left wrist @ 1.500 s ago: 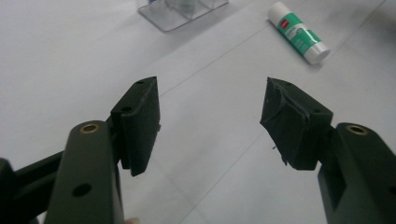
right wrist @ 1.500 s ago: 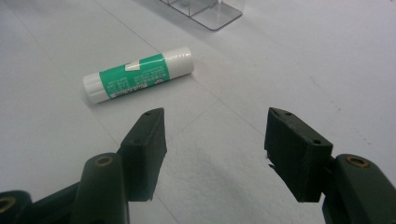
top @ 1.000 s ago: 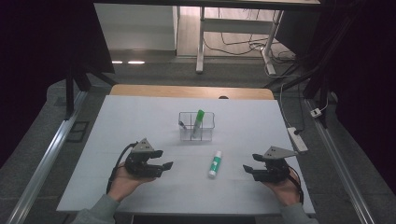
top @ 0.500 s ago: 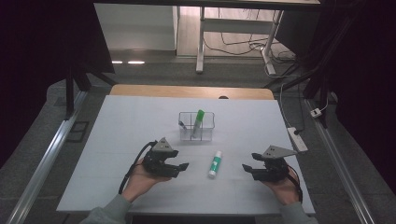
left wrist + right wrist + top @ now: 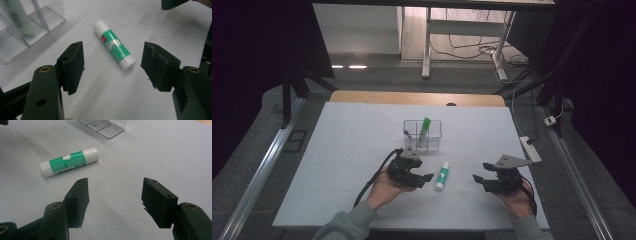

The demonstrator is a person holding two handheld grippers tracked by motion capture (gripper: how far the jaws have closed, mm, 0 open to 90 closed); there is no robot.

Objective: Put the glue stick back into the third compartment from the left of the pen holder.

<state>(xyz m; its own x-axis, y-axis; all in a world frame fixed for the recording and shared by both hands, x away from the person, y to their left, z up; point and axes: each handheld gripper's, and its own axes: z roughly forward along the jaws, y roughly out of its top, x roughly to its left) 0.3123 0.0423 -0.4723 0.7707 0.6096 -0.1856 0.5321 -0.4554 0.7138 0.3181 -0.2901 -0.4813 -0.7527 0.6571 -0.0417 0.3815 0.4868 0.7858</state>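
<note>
Left tongs (image 5: 428, 177) gape wide beside the green-and-white plastic glue stick (image 5: 442, 175) lying flat on the white table (image 5: 342, 150), right tongs (image 5: 478, 179) idle and open, so we straddle its middle squarely before closing.

Both grippers' fingers (image 5: 72, 67) apart, empty
</note>
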